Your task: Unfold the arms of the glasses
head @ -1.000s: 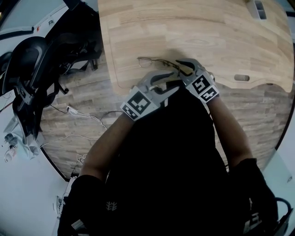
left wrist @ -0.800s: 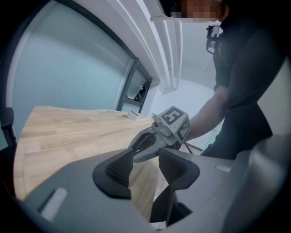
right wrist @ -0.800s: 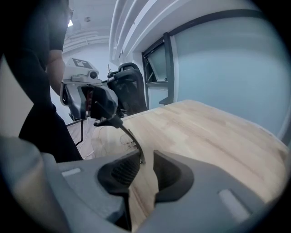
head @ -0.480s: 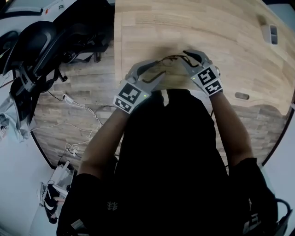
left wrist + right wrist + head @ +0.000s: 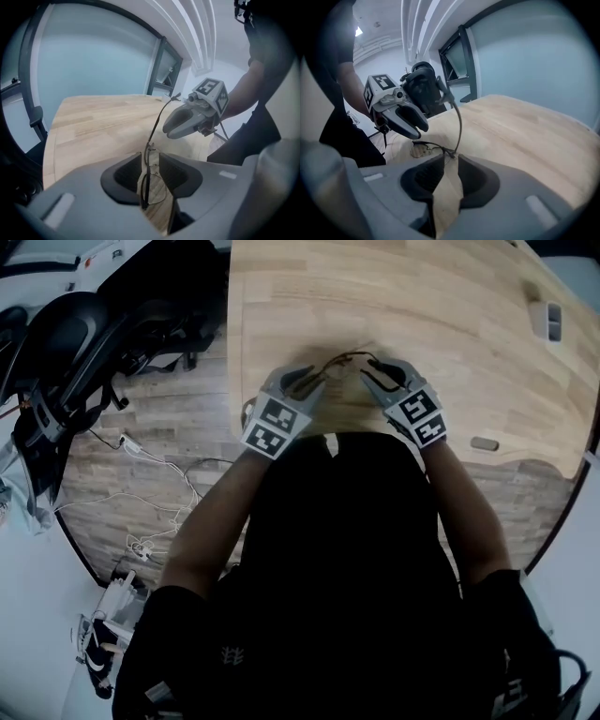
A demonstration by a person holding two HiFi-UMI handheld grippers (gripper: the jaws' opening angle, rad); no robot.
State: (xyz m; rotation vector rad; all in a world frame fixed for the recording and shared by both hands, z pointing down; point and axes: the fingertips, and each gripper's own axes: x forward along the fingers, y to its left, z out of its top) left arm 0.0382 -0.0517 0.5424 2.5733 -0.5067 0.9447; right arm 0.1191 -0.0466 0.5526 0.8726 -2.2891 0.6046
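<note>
Both tongs are out over the near edge of the counter (image 5: 450, 315), tips facing each other. The left tongs (image 5: 309, 382) and right tongs (image 5: 370, 373) are near but apart. The glasses (image 5: 345, 358) bridge the gap between the two sets of tips.

Left tongs: released.
- The jaws have just been closing, with the front of the glasses between them.
- In the left gripper view the frame is seen edge-on, lying against the left pad (image 5: 127, 172).
- A strip of bare wood shows between the frame and the right pad, so there is no squeeze on it.
- One lens (image 5: 158, 190) sits deep in the gap, toward the base of the jaws.

Right tongs: clenched on the glasses, as far as the right gripper view shows.
- The hinge corner (image 5: 451, 153) sits at the very tips of the pads.
- Behind it the gap shows only counter wood.

Temple arm (image 5: 458, 117):
- It is swung out from the frame and rises from the hinge at the right tongs' tips, curving upward.
- In the left gripper view the same arm climbs from the far end of the frame and passes just beside the nose of the right tongs.

The rest of the frame runs from the right tongs' tips across to the left tongs, low over the counter. I cannot tell whether it touches the wood.

Well out to the left of the left tongs are a black office chair (image 5: 56, 352) and loose cables (image 5: 141, 451) on the floor.
</note>
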